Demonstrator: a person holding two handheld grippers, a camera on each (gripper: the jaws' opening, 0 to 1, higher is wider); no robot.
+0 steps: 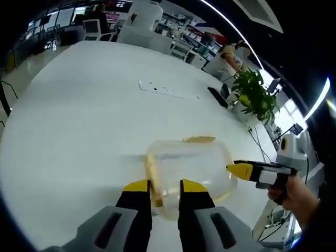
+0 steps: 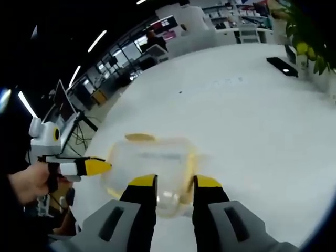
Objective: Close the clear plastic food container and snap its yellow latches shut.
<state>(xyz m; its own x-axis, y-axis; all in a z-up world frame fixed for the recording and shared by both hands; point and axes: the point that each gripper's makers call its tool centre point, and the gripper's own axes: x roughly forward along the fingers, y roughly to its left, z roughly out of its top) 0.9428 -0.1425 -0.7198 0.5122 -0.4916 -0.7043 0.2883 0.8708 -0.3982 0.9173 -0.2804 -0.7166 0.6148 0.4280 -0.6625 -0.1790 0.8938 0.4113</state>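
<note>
Left tool (image 1: pixel 165 188) jaws parted; right tool (image 2: pixel 176 184) jaws parted, seemingly gripping nothing; hand (image 1: pixel 294 193) holds right.

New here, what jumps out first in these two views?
The clear food container with yellow latches, on the white table, between the two yellow-tipped tools. The left tool and right tool flank it from opposite sides, jaws parted. A potted plant stands at the table's edge.
</note>
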